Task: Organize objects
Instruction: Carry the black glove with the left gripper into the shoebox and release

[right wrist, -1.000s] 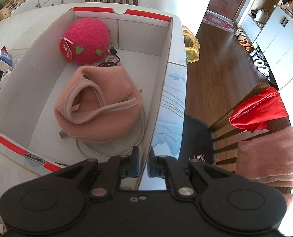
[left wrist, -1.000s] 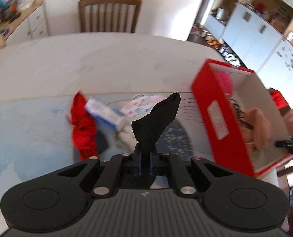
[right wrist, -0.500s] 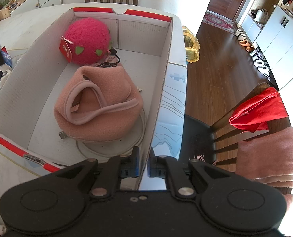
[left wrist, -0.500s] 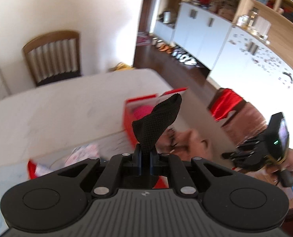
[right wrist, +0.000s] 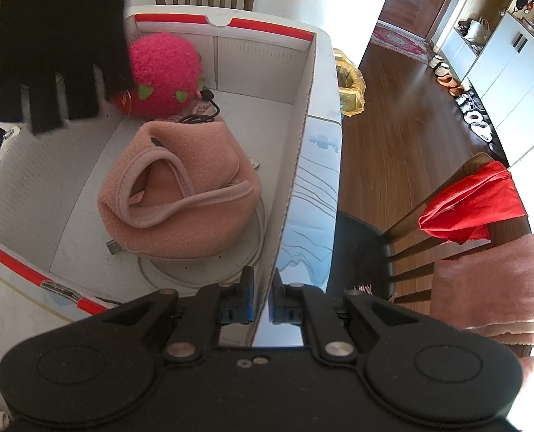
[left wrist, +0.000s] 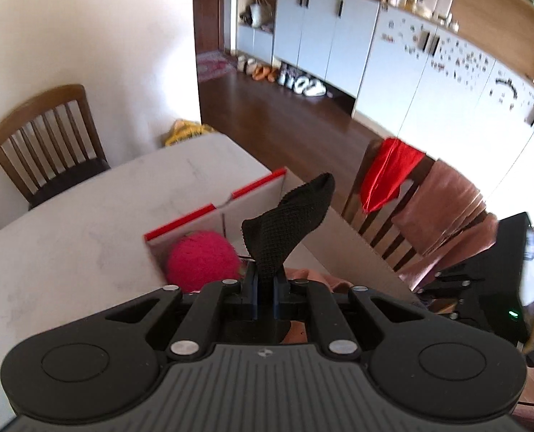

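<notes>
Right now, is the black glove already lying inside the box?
No, the black glove hangs in the air above the box, pinched in the left claw.

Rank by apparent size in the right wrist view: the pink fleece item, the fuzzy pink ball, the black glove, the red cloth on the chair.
1. Pink fleece item.
2. Black glove; hangs nearer the camera, so its true size is unsure.
3. Fuzzy pink ball and red cloth: look alike, not ranked.

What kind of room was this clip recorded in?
Most likely a home dining area open to a hallway: a pale dining table with wooden slat-back chairs, white storage cabinets, and shoes lined up on the wood floor.
</notes>
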The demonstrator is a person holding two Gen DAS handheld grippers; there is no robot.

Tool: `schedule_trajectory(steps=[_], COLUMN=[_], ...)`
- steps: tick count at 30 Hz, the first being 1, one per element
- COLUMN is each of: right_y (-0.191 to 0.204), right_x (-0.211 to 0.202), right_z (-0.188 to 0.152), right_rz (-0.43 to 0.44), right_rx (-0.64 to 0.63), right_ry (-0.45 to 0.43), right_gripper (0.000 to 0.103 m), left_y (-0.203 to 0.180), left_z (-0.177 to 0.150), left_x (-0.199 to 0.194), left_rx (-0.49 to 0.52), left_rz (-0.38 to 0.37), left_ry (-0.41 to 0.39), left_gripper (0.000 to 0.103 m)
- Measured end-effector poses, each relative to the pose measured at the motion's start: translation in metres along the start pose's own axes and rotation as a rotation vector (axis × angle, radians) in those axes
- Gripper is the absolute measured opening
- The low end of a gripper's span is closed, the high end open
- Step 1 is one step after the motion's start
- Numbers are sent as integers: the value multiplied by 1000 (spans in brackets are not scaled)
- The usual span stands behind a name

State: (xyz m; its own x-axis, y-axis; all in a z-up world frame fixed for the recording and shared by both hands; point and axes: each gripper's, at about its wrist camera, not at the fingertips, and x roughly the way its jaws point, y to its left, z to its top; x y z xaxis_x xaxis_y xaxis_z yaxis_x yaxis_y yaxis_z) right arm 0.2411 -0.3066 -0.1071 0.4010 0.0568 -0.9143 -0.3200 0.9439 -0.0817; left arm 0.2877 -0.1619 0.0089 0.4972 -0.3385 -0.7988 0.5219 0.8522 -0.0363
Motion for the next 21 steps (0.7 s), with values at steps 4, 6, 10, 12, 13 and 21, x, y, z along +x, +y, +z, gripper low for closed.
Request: schedule_trajectory(steps=[4, 6, 10, 12, 13, 21], right_y=[0, -1, -2, -3, -3, -5], right_x=[0, 0, 0, 0, 0, 0], right_z=[0, 0, 1, 1, 1, 1], right_rz=[1, 3, 7, 12, 14, 18], right_rx=[2, 4, 11, 20, 25, 36], right_ry=[0, 0, 2, 4, 6, 4], right_gripper=[7, 7, 7, 7, 7, 7], left_y=[-10, -11, -14, -17, -19, -30], left_z=[3, 3, 4, 4, 4, 4], left_x=[34, 50, 77, 86, 91, 123], left_rx=[48, 46, 53, 63, 68, 84], left_rz=[32, 37, 39, 39, 38, 27], left_ry=[52, 79, 116, 128, 135, 186], left_gripper=[7, 7, 7, 7, 7, 7])
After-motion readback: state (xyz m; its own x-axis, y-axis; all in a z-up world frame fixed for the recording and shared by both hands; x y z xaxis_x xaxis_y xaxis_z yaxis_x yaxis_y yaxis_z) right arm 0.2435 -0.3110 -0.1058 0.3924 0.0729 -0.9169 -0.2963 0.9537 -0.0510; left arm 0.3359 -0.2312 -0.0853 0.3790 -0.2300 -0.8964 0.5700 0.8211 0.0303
